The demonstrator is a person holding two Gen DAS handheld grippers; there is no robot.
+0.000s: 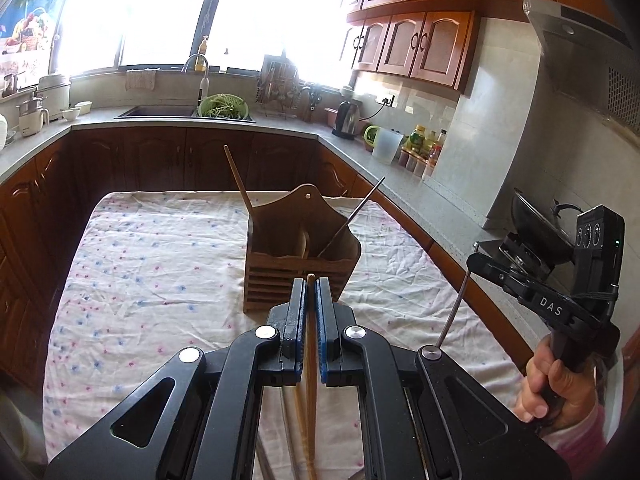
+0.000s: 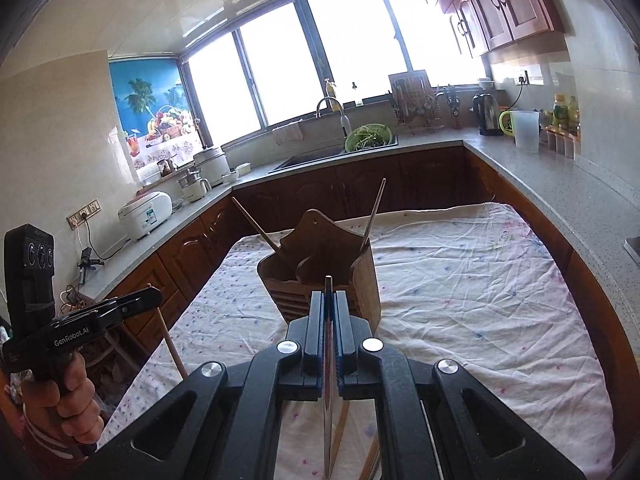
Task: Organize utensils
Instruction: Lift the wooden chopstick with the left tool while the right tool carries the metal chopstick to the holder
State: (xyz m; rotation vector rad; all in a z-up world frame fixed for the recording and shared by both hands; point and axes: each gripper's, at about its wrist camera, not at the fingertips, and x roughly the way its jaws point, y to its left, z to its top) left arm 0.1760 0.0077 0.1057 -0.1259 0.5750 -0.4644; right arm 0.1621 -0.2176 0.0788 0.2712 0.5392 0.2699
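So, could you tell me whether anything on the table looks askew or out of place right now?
Nothing is spilled or damaged. In the wooden holder, the wooden chopstick and the metal chopstick lean in opposite directions rather than standing upright. The cloth is wrinkled.

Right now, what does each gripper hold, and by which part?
Left gripper: wooden chopstick, near its upper end. Right gripper: metal chopstick, also near its upper end.
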